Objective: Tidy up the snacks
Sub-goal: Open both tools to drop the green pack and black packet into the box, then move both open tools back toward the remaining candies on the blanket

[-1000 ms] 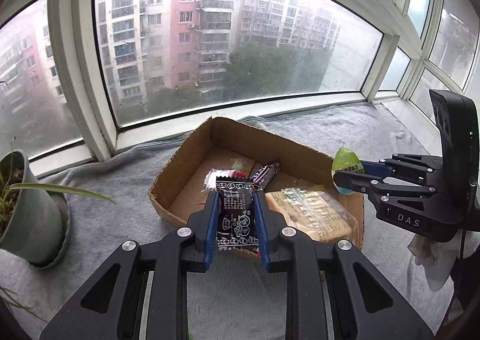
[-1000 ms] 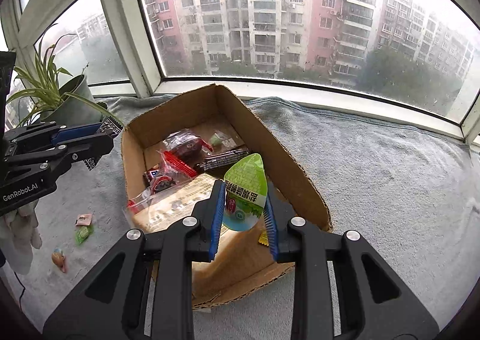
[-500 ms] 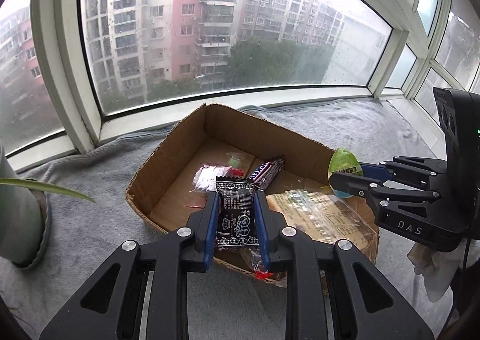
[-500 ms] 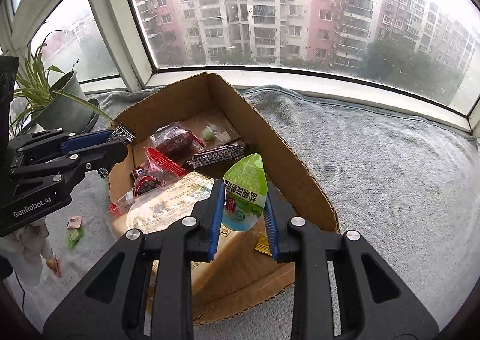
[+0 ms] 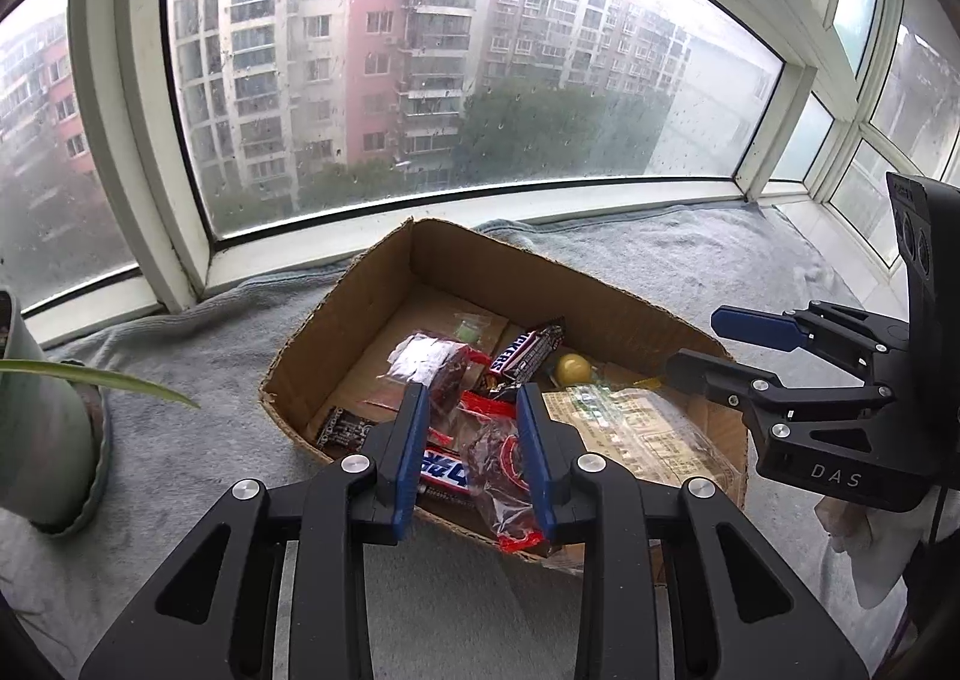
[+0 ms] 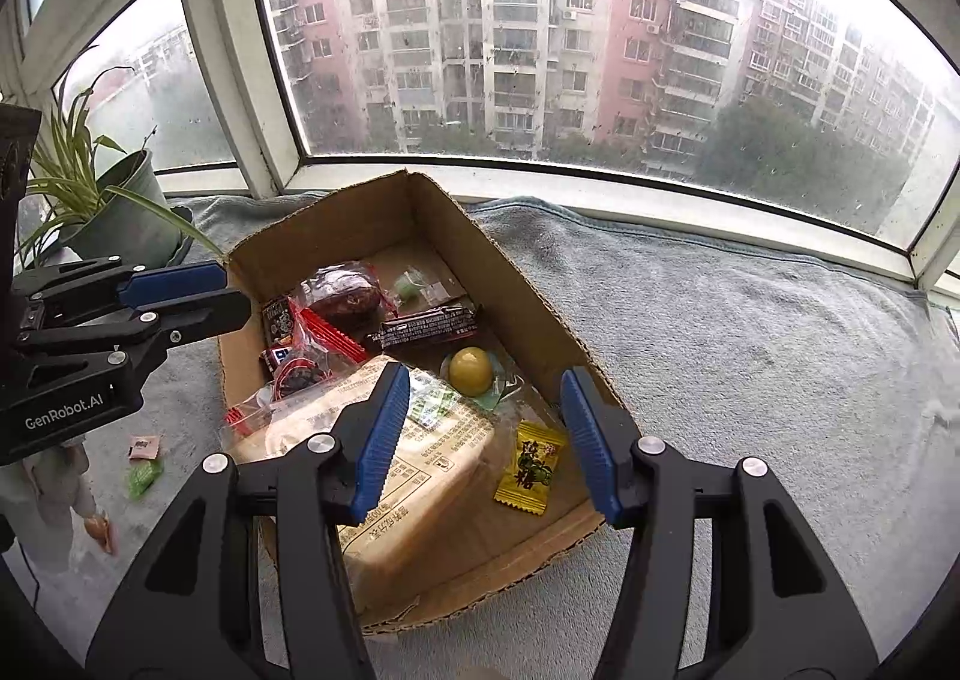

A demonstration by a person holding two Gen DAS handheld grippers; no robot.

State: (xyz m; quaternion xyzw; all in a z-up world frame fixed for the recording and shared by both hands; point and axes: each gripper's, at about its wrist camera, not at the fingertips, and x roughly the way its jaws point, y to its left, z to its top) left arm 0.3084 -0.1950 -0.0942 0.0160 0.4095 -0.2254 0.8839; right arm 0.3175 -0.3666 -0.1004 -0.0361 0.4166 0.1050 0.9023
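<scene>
In the left wrist view, our left gripper (image 5: 471,398) tilts down over the near edge of the cardboard box (image 5: 480,254). Its jaws have just been opening and now stand a little apart with nothing pinched; the wrappers seen through the gap lie lower down on the box floor. The black patterned packet (image 5: 345,428) rests in the near left corner, its long axis running across our line of sight. The right gripper (image 5: 693,341) hangs at the box's right side, spread and empty, and the yellow jelly cup (image 5: 571,367) sits on the floor just beyond its tips. In the right wrist view, the right jaws have also just been opening. They are plainly wide, with no contact on either pad, and the jelly cup lies free below and ahead of them, beside the big biscuit pack (image 6: 408,476). What is left for us, we judge, is outside the box: a pink sweet (image 6: 144,447) and a green sweet (image 6: 144,477) on the grey cloth (image 6: 720,332), to the box's left. They lie under the left gripper's body and behind its tips, and the green one's long axis slants (too small to be sure). The left hand is clearly nearer and would have to draw back and point more steeply down.
</scene>
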